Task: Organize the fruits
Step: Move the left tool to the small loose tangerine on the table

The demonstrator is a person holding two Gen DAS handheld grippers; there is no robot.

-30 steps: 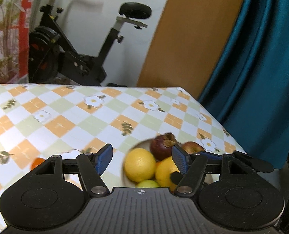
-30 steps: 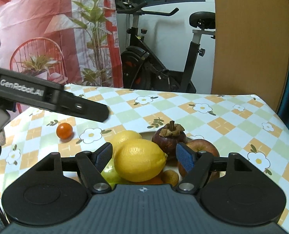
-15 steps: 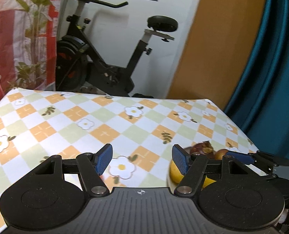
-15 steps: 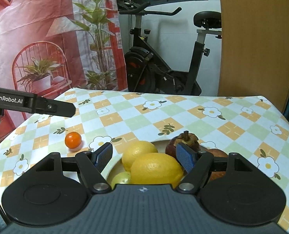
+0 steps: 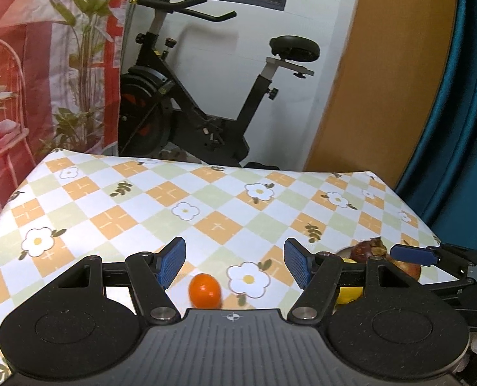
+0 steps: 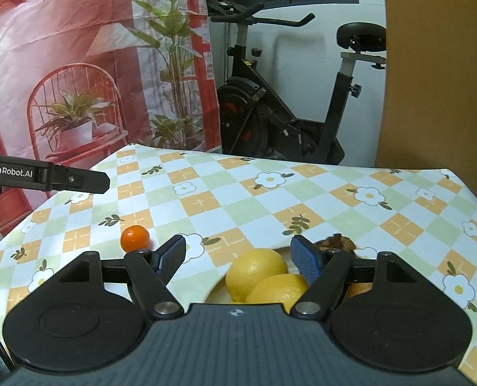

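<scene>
A small orange fruit lies alone on the checked tablecloth, just below the gap of my open left gripper, which has nothing between its blue pads. The same orange shows left of my right gripper, which is open too and holds nothing. Under the right gripper sits a white bowl with two lemons, a dark mangosteen and other fruit that is partly hidden. In the left wrist view the mangosteen and a red apple peek out at the right.
The flowered tablecloth covers the table up to its far edge. An exercise bike stands behind it, with a teal curtain to the right. The left gripper's arm reaches in at the left of the right wrist view.
The left gripper has swung left, away from the fruit bowl, and the small orange now lies below its gap. The right gripper has drawn back a little, so the bowl sits lower in its view.
</scene>
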